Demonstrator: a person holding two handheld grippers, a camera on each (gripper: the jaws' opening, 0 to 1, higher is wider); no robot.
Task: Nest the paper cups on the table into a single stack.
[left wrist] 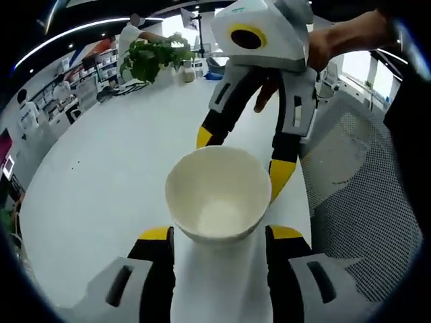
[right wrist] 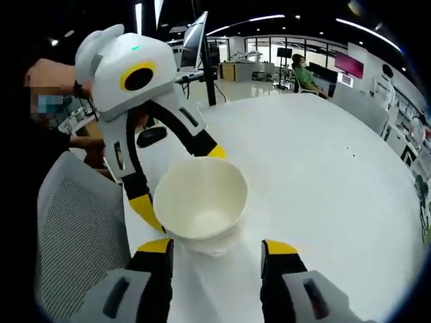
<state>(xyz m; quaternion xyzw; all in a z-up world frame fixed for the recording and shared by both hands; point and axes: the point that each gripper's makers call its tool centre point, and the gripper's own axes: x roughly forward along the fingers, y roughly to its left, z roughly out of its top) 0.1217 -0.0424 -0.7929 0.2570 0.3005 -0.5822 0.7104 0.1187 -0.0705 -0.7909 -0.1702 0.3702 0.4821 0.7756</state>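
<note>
Two open claws (left wrist: 220,237) (right wrist: 217,250) flanking cup stack (right wrist: 200,204) near table edge (right wrist: 138,232).

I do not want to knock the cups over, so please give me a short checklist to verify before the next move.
1. Paper cup stack upright on the white table: ok.
2. Cups nested into one stack: ok, layered rims show at its base in the right gripper view.
3. Left gripper open around the stack: ok, jaws stand apart at both sides.
4. Right gripper open: ok.
5. Contact between jaws and cup: cannot tell.
6. Other loose cups left on the table: cannot tell.
</note>
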